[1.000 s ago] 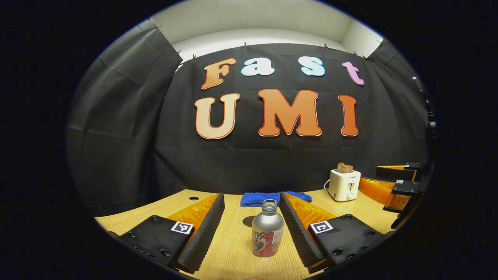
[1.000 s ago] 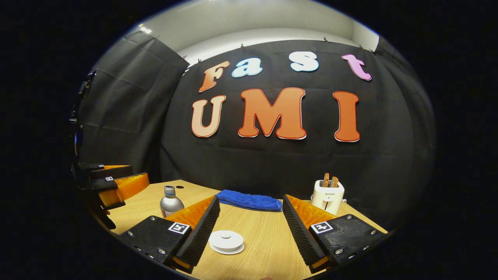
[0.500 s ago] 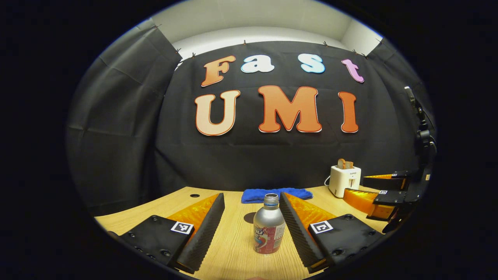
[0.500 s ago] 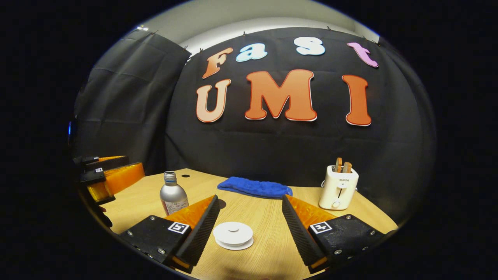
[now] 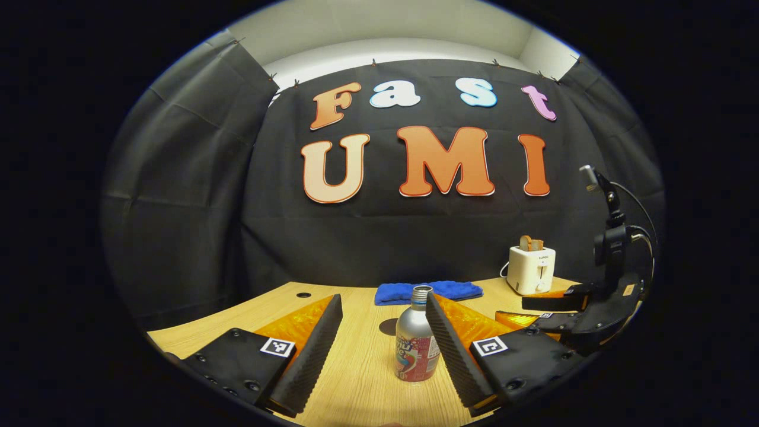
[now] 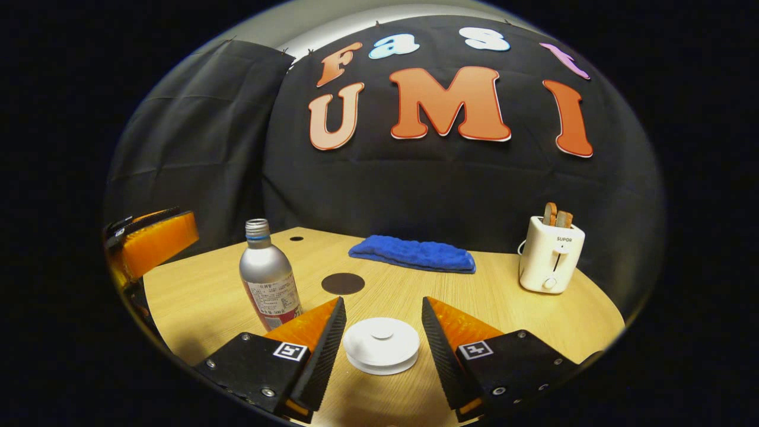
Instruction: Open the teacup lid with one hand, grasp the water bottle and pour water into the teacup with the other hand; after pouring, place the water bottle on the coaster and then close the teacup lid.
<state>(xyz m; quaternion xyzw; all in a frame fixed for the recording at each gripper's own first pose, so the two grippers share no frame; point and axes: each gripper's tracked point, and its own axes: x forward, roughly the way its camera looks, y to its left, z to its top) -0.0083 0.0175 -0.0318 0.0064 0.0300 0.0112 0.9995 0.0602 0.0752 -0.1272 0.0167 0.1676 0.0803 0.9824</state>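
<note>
A silver water bottle [image 5: 415, 353] with a red label stands uncapped on the wooden table [image 5: 356, 379]. My left gripper [image 5: 382, 299] is open around it, and the bottle sits close against the right-hand finger. In the right gripper view the same bottle [image 6: 268, 284] stands at the left. The white teacup lid [image 6: 381, 350] rests on its cup, low between the fingers of my open right gripper [image 6: 382, 303], and neither finger touches it. A dark round coaster [image 6: 343, 283] lies behind the lid and shows as a dark disc [image 5: 388, 326] beside the bottle.
A blue cloth [image 6: 413, 254] lies at the back of the table. A white toaster [image 6: 550, 261] holding bread stands at the back right. The right gripper [image 5: 563, 314] shows at the right in the left gripper view. The left gripper [image 6: 151, 243] shows at the left edge.
My right gripper has come down and forward, so the lid now lies between its fingers. The left gripper has shifted slightly, bringing the bottle nearer its right-hand finger.
</note>
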